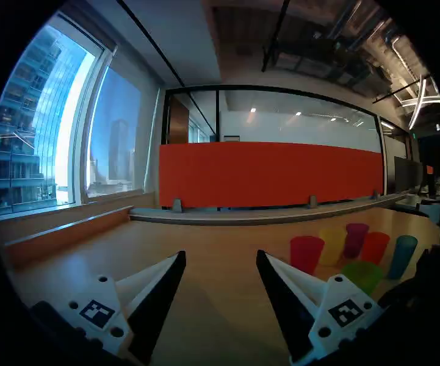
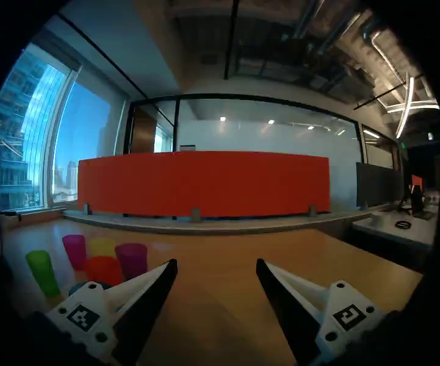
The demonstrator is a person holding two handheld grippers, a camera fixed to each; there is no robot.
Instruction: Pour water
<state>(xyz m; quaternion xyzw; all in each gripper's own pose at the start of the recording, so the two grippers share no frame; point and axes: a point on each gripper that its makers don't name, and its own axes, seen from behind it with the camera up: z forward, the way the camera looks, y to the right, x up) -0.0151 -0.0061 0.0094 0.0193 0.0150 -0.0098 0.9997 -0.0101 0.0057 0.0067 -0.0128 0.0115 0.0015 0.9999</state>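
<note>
Several coloured plastic cups stand in a cluster on the wooden table (image 1: 220,244). In the left gripper view they sit at the right: a red cup (image 1: 306,253), a yellow cup (image 1: 332,244), a purple cup (image 1: 355,238), an orange cup (image 1: 375,247), a blue cup (image 1: 401,256) and a green cup (image 1: 362,276). My left gripper (image 1: 221,263) is open, empty, to the left of them. In the right gripper view the cups are at the left: a green cup (image 2: 43,272), a pink cup (image 2: 74,251), a purple cup (image 2: 132,259). My right gripper (image 2: 216,271) is open and empty.
An orange partition (image 1: 268,174) runs along the far edge of the table, with a glass wall behind it. Large windows (image 1: 36,146) are on the left. A second desk (image 2: 396,227) with small items stands to the right.
</note>
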